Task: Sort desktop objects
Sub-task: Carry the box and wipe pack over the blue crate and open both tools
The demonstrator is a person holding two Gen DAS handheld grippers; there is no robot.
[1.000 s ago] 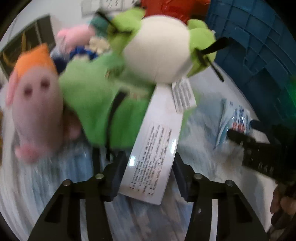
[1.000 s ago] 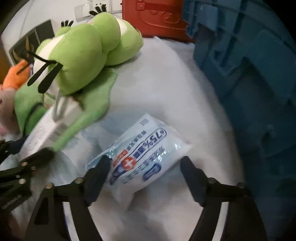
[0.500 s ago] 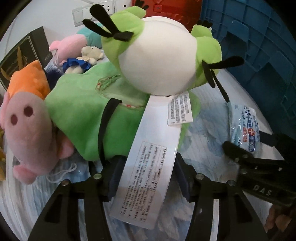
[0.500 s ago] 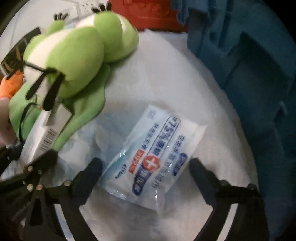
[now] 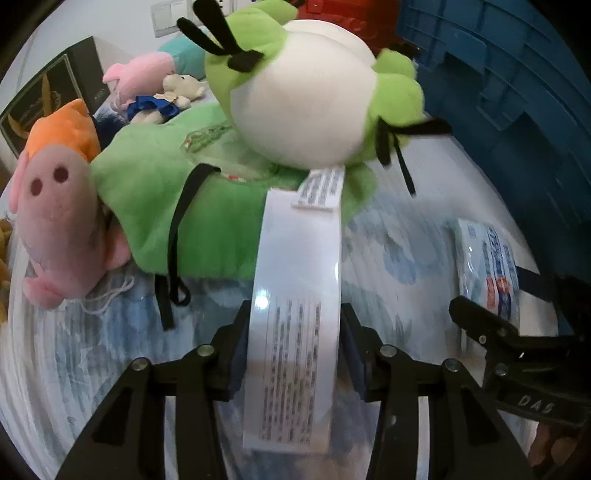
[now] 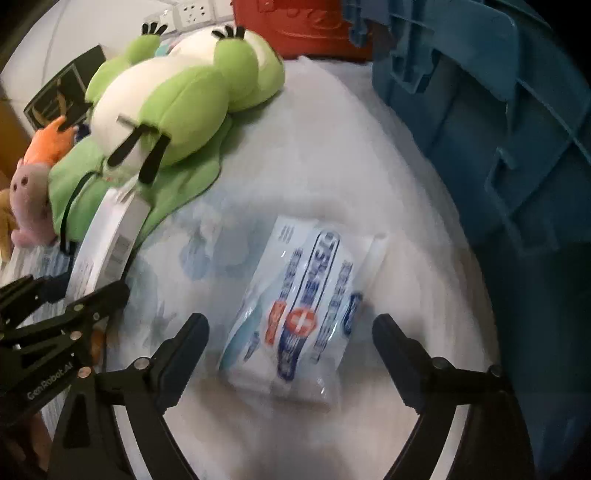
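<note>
A green and white frog plush lies on the table, also in the right wrist view. Its long white hang tag runs back between the fingers of my left gripper, which are closed against its two edges. A pink pig plush in a green dress lies under the frog. A white and blue wipes packet lies flat between the wide-open fingers of my right gripper, untouched. The packet also shows in the left wrist view.
A blue plastic crate stands close on the right. A red box is behind the frog. Small plush toys and a dark framed picture sit at the back left. Wall sockets are behind.
My left gripper has settled with its fingers around the frog's hang tag. My right gripper has opened wider and moved forward, so the wipes packet sits deeper between its fingers.
</note>
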